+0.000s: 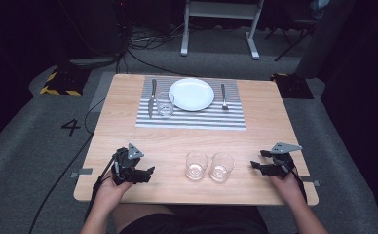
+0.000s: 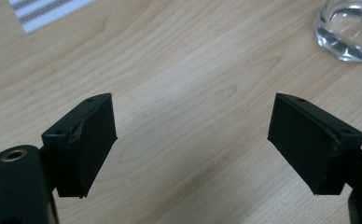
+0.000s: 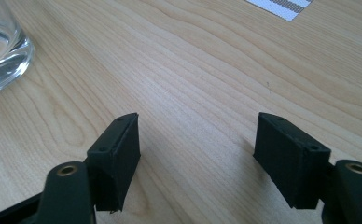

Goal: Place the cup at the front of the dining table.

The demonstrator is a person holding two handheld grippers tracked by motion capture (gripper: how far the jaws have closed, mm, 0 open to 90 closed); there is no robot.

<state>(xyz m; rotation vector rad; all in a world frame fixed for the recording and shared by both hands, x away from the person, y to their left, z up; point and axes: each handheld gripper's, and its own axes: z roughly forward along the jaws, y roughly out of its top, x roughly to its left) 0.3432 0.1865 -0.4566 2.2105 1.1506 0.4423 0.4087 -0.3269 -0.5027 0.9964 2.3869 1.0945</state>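
Dark room, grey carpet, pale wood counter [image 1: 128, 141] with a striped placemat [image 1: 192, 119] at its far side. Left tongs [image 1: 149, 171]: one, held low at the near left of the counter, jaws spread wide and empty, pointing right toward the glasses. Right tongs [image 1: 255, 160]: one, held low at the near right, jaws likewise spread and empty, pointing left. Glasses, near pair: two clear tumblers, upright, empty, side by side and almost touching, standing between the two tongs close to the near edge; left glass [image 1: 196, 165] lies to the right of the left tongs, right glass [image 1: 221, 167] lies to the left of the right tongs. Each tumbler is round, so no long axis governs the approach; each sits nearer to the tongs on its own side, the right pairing looking a little closer. In the left gripper view a glass base [image 2: 349, 30] sits at the upper right, apart from the jaws; in the right gripper view a glass [image 3: 2, 51] sits at the upper left, also apart. Third glass [image 1: 165, 104]: one, on the placemat, touching or just beside the plate's left rim. Plate [image 1: 191, 94]: one, white, mid-mat. Knife [image 1: 152, 97]: one, left of the plate. Fork [image 1: 223, 95]: one, right of the plate. Glasses total: three.
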